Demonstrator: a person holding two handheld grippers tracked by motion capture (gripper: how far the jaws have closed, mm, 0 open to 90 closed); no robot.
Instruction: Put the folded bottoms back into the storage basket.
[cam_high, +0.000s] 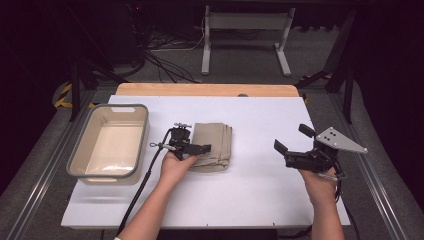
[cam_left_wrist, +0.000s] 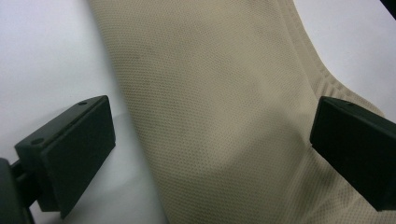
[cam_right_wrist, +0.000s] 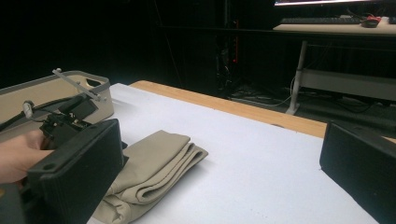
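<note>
Bin (cam_high: 111, 141): grey-rimmed, beige, rounded-rectangular plastic tub with a cut-out handle, just left of your left gripper; its smooth floor is bare.

Your left gripper (cam_high: 199, 149): matte black blocky jaws set wide apart, holding nothing, lowered over the cloth's near left edge.

Cloth (cam_high: 214, 143): tan fabric of fine dotted weave, folded into a soft rectangular stack with ribbed hem, lying on the white table sheet (cam_high: 260, 195) directly under and right of that gripper.

Your right gripper (cam_high: 295, 139): black, grey triangular plate on top, jaws spread wide and empty, well apart to the cloth's right.
</note>
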